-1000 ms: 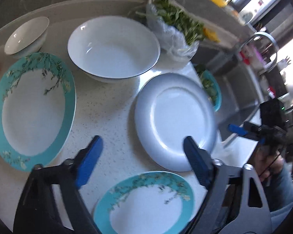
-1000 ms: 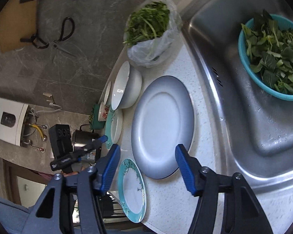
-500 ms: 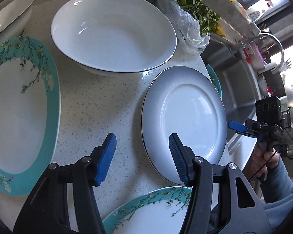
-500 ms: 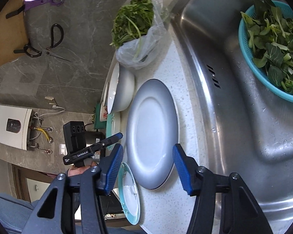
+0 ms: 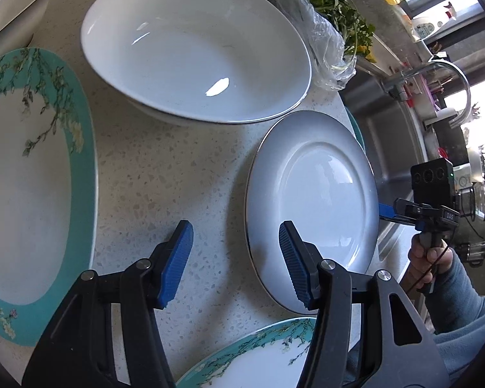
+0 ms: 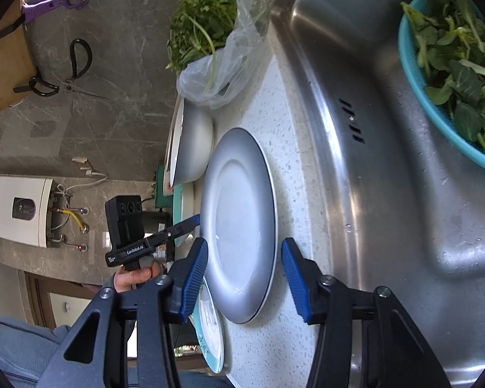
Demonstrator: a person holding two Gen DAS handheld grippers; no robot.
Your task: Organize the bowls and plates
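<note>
now both grippers, l point(image 5: 232, 258) & r point(image 6: 244, 279), are closing in, jaws still spread, straddling grey plate point(image 5: 320, 194) rim w/o touching.

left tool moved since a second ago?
Yes. The left tool has come down and in toward the grey plate, whose near rim now sits between its closing, still open jaws; the white bowl looms larger.

Bright daylight enters from a window point(image 5: 481, 123) at the right, leaving white glare spots inside the large white bowl point(image 5: 194, 48). Both views stay sharp, bending strongly toward dark vignetted corners.
</note>
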